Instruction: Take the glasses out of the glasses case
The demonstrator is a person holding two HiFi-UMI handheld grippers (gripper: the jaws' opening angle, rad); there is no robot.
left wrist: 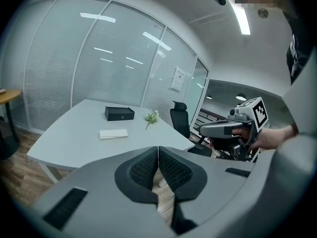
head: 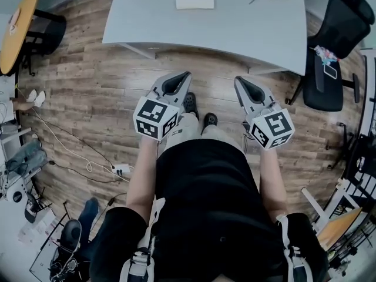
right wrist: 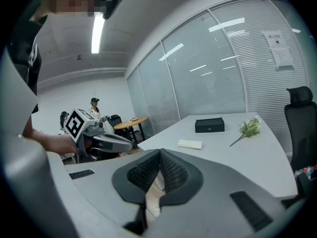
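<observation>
Standing short of the grey table (head: pixel 247 28), the person holds both tools over the wooden floor (head: pixel 106 98), so I judge the task to be at its first step, the approach, with nothing touched yet. The left gripper (left wrist: pixel 158 151) has its jaws pressed together with nothing between them. The right gripper (right wrist: pixel 159 153) is the same, closed and empty. The two are side by side and point forward and a little down. Well ahead of both, flat on the table, lies a pale flat case (left wrist: pixel 113 134), which I take to be the glasses case. It seems closed, but it is too small to be sure. A black box (left wrist: pixel 119 113) stands beyond it, farther from the grippers, and a green sprig (right wrist: pixel 250 127) lies off to the right of that box. The next move calls for bringing both grippers to the case and opening their jaws, probably one to steady the base and the other to lift the lid.
</observation>
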